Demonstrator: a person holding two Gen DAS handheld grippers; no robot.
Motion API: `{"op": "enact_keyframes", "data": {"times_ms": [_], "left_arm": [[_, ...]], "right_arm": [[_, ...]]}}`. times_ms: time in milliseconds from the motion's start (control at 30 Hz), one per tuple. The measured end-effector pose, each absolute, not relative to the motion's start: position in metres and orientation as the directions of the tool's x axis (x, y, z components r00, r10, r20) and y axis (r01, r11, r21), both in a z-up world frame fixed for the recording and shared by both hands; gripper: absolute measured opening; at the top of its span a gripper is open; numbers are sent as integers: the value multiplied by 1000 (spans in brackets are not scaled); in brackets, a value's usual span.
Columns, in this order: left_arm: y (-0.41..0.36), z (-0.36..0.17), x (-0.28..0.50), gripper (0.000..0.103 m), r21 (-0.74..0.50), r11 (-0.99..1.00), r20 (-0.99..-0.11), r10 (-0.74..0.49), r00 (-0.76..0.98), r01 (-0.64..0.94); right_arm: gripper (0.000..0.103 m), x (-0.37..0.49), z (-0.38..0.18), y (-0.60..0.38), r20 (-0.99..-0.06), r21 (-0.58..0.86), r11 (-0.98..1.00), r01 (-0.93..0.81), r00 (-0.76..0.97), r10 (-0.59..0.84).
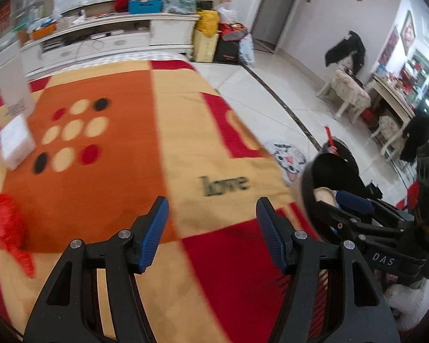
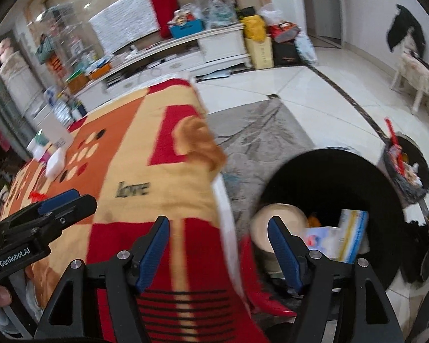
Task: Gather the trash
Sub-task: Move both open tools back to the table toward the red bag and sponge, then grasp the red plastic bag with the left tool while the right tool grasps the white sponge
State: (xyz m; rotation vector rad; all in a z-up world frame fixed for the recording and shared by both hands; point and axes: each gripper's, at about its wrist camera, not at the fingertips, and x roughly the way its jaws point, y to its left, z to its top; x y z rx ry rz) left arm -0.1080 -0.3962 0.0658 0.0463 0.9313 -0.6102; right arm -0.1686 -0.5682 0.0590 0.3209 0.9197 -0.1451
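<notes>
My left gripper [image 1: 211, 228] is open and empty above the patterned cloth [image 1: 128, 171] on the table. A red crumpled wrapper [image 1: 5, 223] lies on the cloth at its left. My right gripper [image 2: 217, 245] is open and empty over the table's right edge, beside a black-lined trash bin [image 2: 329, 188] that holds a paper bowl [image 2: 280, 228], a small box [image 2: 353, 234] and other scraps. The right gripper shows in the left wrist view [image 1: 354, 203] at the bin. The left gripper shows in the right wrist view [image 2: 60, 203].
A white tissue pack [image 1: 15, 143] and a white carton [image 1: 13, 85] stand at the table's left. A second bin [image 2: 406, 168] with rubbish stands on the tiled floor. A white TV cabinet [image 1: 114, 34] runs along the back. Chairs [image 1: 349, 91] stand at right.
</notes>
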Motion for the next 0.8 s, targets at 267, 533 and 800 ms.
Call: {"op": "enact_keyframes", "data": {"times_ms": [267, 533, 800], "left_arm": [[-304, 74, -95, 63, -218, 898, -770, -399, 497, 383], [-214, 73, -78, 63, -239, 948, -778, -316, 543, 210], [-185, 58, -67, 63, -269, 956, -787, -289, 545, 118]], "right_arm": [[70, -130, 54, -499, -810, 206, 971, 122, 578, 99], [71, -102, 51, -439, -812, 226, 974, 14, 556, 180], [72, -89, 48, -399, -819, 214, 974, -70, 531, 218]]}}
